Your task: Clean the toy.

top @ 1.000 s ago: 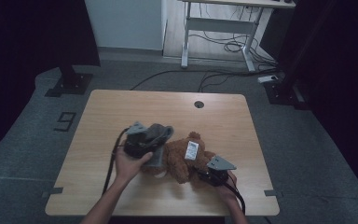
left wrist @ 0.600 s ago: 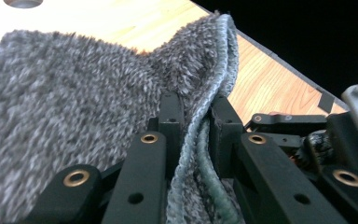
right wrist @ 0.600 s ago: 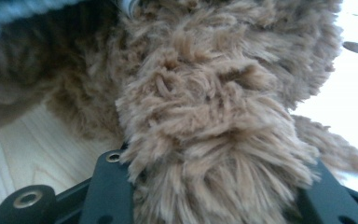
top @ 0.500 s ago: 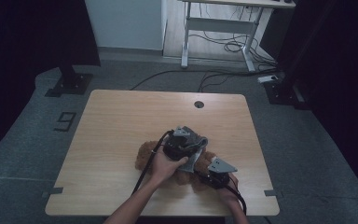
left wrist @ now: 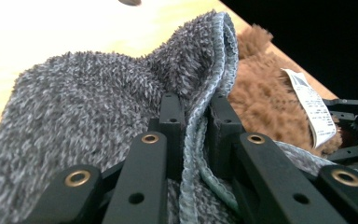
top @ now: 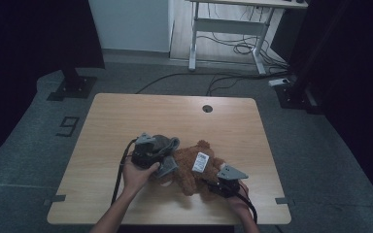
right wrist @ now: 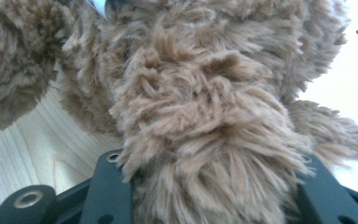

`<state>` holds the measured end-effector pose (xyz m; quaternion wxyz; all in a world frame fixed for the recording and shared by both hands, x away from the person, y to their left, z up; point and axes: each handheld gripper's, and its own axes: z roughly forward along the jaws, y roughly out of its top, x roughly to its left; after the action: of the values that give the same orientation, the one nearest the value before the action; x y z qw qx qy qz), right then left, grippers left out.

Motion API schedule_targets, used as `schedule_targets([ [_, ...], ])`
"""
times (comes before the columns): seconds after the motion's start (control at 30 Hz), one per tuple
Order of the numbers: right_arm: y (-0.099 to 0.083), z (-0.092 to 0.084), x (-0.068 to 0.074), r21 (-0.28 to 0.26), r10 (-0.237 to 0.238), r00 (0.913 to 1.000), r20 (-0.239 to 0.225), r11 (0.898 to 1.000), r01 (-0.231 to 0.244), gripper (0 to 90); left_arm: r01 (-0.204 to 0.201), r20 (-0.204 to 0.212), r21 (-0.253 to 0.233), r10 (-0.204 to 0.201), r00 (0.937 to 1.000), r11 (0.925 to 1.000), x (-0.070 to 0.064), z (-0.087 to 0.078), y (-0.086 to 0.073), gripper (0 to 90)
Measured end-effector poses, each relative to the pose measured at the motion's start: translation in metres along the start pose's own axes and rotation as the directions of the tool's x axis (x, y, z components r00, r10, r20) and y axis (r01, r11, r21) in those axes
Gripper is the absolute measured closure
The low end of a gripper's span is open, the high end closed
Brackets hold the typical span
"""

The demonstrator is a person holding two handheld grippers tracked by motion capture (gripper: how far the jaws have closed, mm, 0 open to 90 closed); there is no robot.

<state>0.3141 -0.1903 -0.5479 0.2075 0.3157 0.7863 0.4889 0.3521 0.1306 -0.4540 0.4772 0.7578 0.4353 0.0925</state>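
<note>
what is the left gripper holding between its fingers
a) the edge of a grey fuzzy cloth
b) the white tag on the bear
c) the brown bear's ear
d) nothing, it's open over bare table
a: in the left gripper view the left gripper has its black fingers pinched on the hemmed edge of the grey fuzzy cloth, with the brown bear beyond it.

High view dim and grainy, dark at both sides; brightest patch is the floor at top centre. Wooden table [top: 126,116] evenly lit, soft shadows. Left gripper view: tabletop blown out, near jaws soft. Right gripper view: brown teddy bear [right wrist: 205,107] fur close, slightly blurred, background overexposed.
</note>
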Motion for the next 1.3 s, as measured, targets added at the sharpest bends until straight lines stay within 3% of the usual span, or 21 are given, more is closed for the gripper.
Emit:
schedule_targets([
  [0.23,0.0,0.0,-0.001,0.003,0.014,0.9999,-0.007,1.0,-0.014,55.0,0.052,-0.025,-0.03,-0.052,0.9983,0.9982,0.025,-0.022,-0.02,77.9],
  [0.33,-0.001,-0.001,-0.001,0.006,0.02,0.9997,-0.013,1.0,-0.02,54.9,0.061,-0.064,-0.039,-0.064,0.9959,0.9974,0.033,-0.028,-0.032,78.1],
  [0.5,-0.001,-0.002,-0.002,0.008,0.025,0.9995,-0.017,1.0,-0.025,54.9,0.075,-0.112,0.01,-0.074,0.991,0.9971,0.047,-0.027,-0.054,78.7],
  [0.6,-0.001,-0.002,-0.002,0.01,0.027,0.9995,-0.016,1.0,-0.027,54.9,0.096,-0.114,0.065,-0.088,0.9895,0.9932,0.054,-0.018,-0.068,78.6],
  [0.7,-0.001,-0.002,-0.002,0.012,0.028,0.9995,-0.017,1.0,-0.028,54.9,0.097,-0.109,0.08,-0.088,0.9901,0.9921,0.055,-0.015,-0.072,78.5],
  [0.8,-0.002,-0.002,-0.003,0.012,0.028,0.9995,-0.017,1.0,-0.028,54.9,0.096,-0.1,0.063,-0.09,0.9909,0.9933,0.054,-0.022,-0.061,78.4],
  [0.93,-0.001,-0.002,-0.004,0.012,0.025,0.9996,-0.013,1.0,-0.024,55.0,0.061,-0.08,0.022,-0.059,0.995,0.9979,0.046,-0.032,-0.035,78.0],
  [1.1,-0.001,-0.001,-0.004,0.014,0.01,0.9999,-0.006,1.0,-0.01,55.0,0.006,-0.049,-0.011,-0.007,0.9988,0.9999,0.024,-0.03,0.001,77.7],
  [1.23,-0.001,-0.001,-0.004,0.015,0.0,1.0,-0.009,1.0,0.0,53.2,-0.043,-0.049,0.039,0.044,0.9978,0.9983,0.007,-0.007,0.02,77.3],
  [1.3,-0.001,-0.002,-0.003,0.011,-0.009,0.9999,-0.012,1.0,0.009,50.3,-0.029,-0.038,0.079,0.032,0.9988,0.9964,0.007,0.007,0.02,77.0],
])
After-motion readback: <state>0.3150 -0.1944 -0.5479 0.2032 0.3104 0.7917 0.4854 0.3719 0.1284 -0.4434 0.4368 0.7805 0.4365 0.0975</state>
